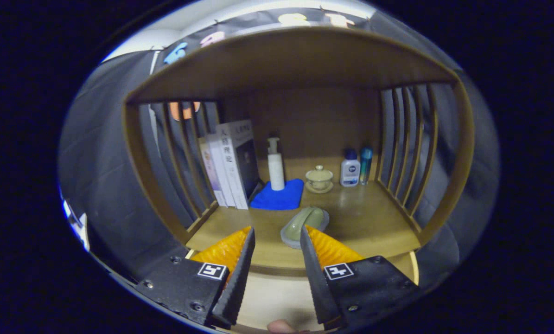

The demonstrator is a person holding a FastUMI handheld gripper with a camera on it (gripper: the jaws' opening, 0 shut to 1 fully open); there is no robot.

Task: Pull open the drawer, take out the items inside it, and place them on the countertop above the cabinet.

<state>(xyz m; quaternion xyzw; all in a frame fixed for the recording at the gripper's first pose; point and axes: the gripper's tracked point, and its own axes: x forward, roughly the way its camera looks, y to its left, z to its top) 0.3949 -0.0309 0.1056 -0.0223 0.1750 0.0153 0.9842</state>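
- Just ahead of the countertop's [365,222] front edge, the gripper [277,236] is being held level, pointed into the shelf bay, with its fingers spread apart and nothing being gripped between them.
- At the near edge of the countertop, a green soap dish [304,225] is being seen between and just beyond the fingertips; whether the right fingertip is touching it cannot be told.
- Its long axis is being shown running from the near left toward the far right, with the domed top facing up.
- Behind it, a blue cloth [281,197] is lying flat, and a white pump bottle [275,167] is standing upright on its far part.
- Left of the cloth, books [228,167] are being kept upright against the slatted side wall [184,153].
- Right of the cloth, a lidded cup [319,178] is resting on its saucer.
- Farther right, near the back, a small white bottle [350,169] and a slim blue bottle [366,164] are standing side by side, just beside the other slatted wall.
- Below the fingers, a fingertip [280,327] of the person is being glimpsed.
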